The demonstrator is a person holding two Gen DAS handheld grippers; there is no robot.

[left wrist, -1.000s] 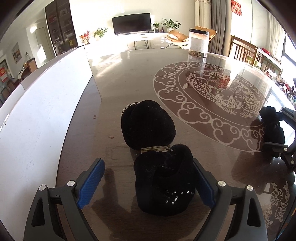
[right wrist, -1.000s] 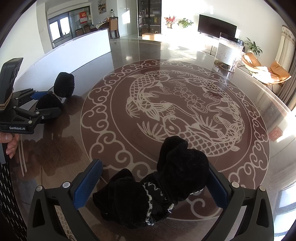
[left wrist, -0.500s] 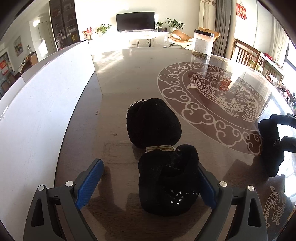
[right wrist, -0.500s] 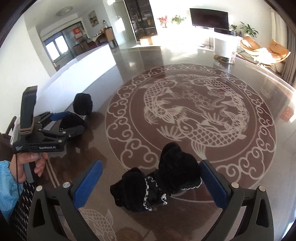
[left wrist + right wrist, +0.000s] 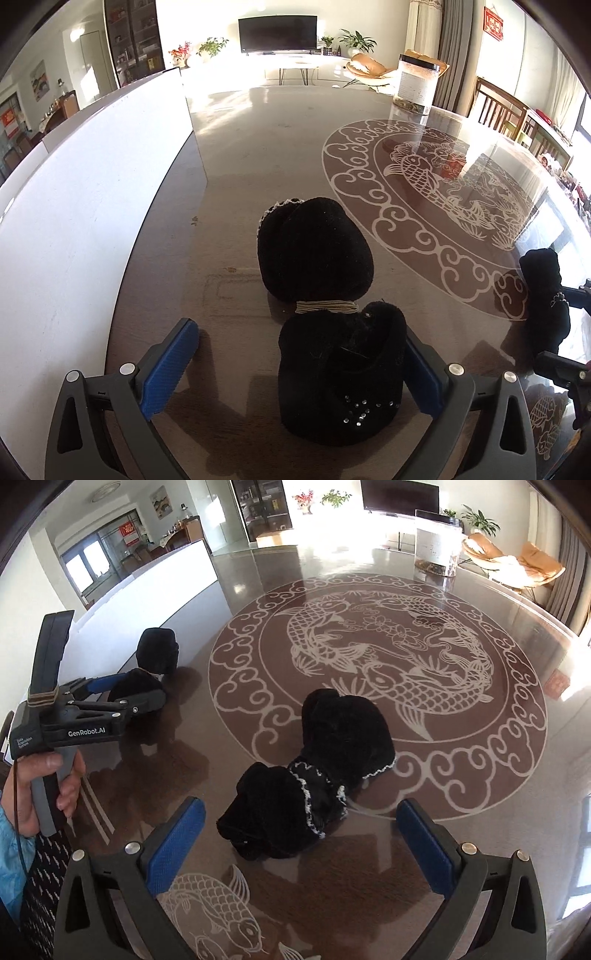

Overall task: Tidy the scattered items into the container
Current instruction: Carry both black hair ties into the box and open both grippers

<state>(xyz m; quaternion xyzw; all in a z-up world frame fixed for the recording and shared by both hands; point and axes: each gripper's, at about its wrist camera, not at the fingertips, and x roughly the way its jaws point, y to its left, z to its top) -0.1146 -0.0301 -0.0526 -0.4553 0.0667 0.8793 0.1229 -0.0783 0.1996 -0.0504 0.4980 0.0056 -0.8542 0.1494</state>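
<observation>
A black fuzzy piece with rhinestones [image 5: 340,376] lies on the table between the fingers of my left gripper [image 5: 299,332]. Its jaws are closing; the right pad [image 5: 419,373] is at the piece's side and the left pad [image 5: 170,365] stands well apart. A beige band [image 5: 325,306] joins it to a second black fuzzy piece [image 5: 314,251] just beyond. My right gripper [image 5: 301,806] is open over a black fuzzy bundle with white lace trim [image 5: 314,771], which lies on the table touching neither pad. A long white container wall [image 5: 85,206] runs along the left.
The glossy brown table carries a round carp pattern [image 5: 380,672]. A clear jar with a white label [image 5: 415,85] stands at the far edge. A hand [image 5: 40,786] holds the left gripper [image 5: 122,694] at the left of the right wrist view. Wooden chairs [image 5: 506,107] stand at the right.
The right gripper rolled and drew back, so the lace-trimmed bundle no longer leans on its right finger and lies further ahead. The left gripper's jaws narrowed slightly around the rhinestone piece.
</observation>
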